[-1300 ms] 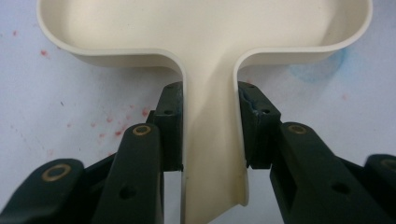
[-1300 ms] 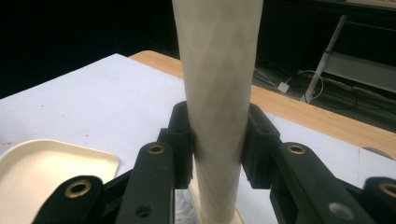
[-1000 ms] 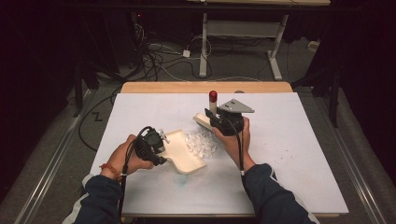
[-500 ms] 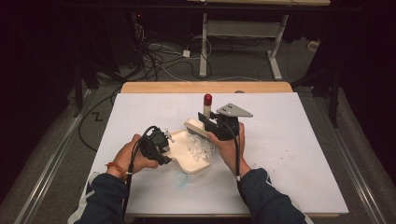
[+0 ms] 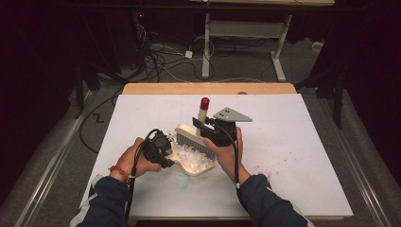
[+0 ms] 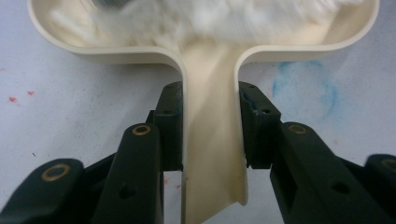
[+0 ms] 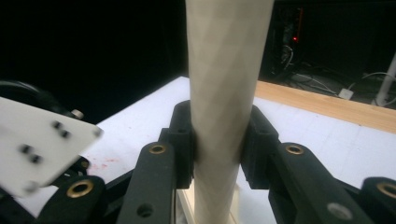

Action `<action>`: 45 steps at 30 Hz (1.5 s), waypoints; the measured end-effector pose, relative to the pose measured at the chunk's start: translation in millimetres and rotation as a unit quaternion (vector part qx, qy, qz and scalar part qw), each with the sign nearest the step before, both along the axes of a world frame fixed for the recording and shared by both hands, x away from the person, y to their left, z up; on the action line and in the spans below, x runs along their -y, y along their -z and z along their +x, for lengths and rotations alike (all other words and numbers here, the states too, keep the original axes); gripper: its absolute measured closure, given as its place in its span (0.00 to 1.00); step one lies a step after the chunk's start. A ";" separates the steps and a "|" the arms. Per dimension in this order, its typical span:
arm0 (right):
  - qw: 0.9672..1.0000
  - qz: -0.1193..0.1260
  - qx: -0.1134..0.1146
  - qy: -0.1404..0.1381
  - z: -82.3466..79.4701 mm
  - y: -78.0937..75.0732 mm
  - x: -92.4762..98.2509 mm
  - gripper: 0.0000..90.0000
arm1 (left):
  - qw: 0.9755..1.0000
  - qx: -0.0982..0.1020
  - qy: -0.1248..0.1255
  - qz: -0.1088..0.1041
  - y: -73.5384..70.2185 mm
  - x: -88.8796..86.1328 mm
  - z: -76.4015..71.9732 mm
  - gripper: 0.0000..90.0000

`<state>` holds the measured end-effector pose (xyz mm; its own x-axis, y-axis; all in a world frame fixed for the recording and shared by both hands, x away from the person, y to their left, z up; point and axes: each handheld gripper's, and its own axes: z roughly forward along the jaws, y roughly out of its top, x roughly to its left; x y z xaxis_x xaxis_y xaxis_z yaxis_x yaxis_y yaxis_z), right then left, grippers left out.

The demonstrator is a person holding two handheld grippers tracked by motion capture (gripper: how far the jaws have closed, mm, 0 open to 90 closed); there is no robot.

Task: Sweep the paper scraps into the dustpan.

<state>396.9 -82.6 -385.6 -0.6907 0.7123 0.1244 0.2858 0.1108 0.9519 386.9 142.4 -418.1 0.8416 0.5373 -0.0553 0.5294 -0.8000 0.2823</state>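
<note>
A cream dustpan [image 5: 197, 168] lies flat on the white table, and white scraps [image 5: 191, 158] are heaped in it. My left gripper [image 5: 164, 154] is shut on the dustpan's handle [image 6: 211, 140], with the pads pressed on both of its sides. In the left gripper view the scraps [image 6: 210, 18] look blurred inside the pan. My right gripper [image 5: 204, 127] is shut on the cream handle [image 7: 224, 93] of a brush [image 5: 190, 140]. The brush stands nearly upright with its red tip [image 5: 204, 102] on top. Its bristles rest at the pan's mouth.
The white table cover [image 5: 302, 156] has red specks at the right and a blue smear [image 6: 303, 86] beside the pan. A wooden strip [image 5: 208, 88] runs along the far edge. Cables and desk legs [image 5: 206, 42] are on the floor behind.
My right hand has carried the brush left and nearer, up to the pan's mouth. The scraps have gone from the table into the pan. The left hand has stayed put.
</note>
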 end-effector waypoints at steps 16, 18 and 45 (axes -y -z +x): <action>0.998 -0.011 0.059 0.029 -5.4 -34.5 33.9 0.79 | 1.000 -0.005 0.002 0.004 8.8 -10.2 -2.2 0.70; 0.996 -0.028 0.067 0.044 -3.6 -32.8 40.1 0.79 | 1.000 -0.004 0.001 0.003 8.1 -11.7 -2.6 0.70; 0.997 -0.074 0.038 0.000 -17.3 9.0 4.4 0.78 | 0.999 -0.022 -0.005 0.025 11.6 -12.5 -9.4 0.70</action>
